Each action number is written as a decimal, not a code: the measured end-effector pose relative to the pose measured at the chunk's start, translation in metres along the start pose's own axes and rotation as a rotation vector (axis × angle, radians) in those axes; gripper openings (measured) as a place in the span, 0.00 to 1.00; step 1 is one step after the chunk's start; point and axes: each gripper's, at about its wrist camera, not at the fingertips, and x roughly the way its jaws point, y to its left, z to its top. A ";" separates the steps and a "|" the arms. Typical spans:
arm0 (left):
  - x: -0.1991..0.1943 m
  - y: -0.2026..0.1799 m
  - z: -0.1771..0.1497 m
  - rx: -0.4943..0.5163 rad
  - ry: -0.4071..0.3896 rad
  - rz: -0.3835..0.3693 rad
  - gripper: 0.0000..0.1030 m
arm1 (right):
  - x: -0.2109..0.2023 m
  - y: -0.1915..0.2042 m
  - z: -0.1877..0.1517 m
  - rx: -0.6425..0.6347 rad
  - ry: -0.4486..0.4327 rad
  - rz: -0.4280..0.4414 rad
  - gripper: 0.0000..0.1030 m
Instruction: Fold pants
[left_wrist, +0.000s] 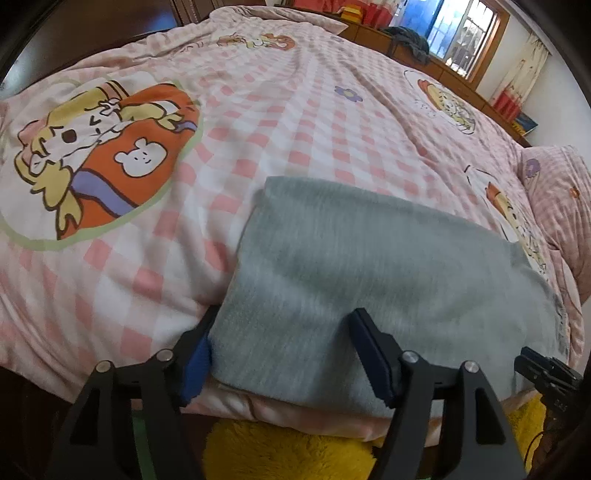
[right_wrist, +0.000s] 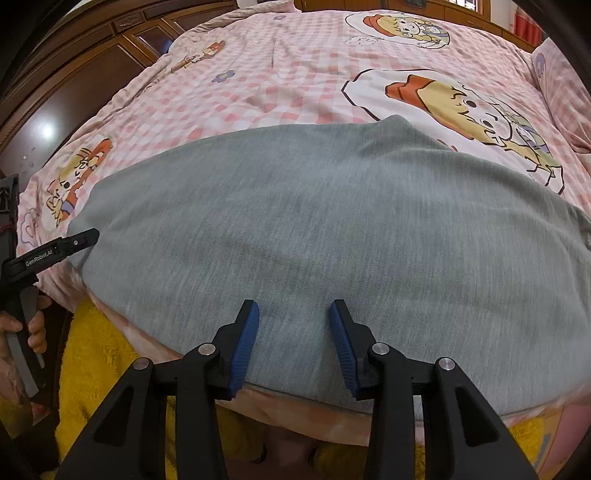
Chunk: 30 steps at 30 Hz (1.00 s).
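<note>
Lying across pink checked bed (left_wrist: 295, 122): grey pants (left_wrist: 369, 266), part-folded; left tongs (left_wrist: 284, 354) & right tongs (right_wrist: 293, 343) hovering released at near edge; probably needing grip, fold away next.

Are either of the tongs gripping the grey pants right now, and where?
Neither grips. The left tongs stand open astride the near left corner of the grey pants; the right tongs are open over the near edge.
</note>
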 end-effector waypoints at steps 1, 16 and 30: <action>-0.003 -0.002 0.000 -0.010 -0.005 0.013 0.48 | 0.000 0.000 0.000 0.001 0.001 -0.001 0.40; -0.069 -0.046 0.011 0.049 -0.097 -0.081 0.08 | -0.029 -0.027 0.001 0.122 -0.049 0.062 0.40; -0.032 -0.149 -0.002 0.212 0.014 -0.215 0.08 | -0.031 -0.046 -0.011 0.168 -0.047 0.064 0.40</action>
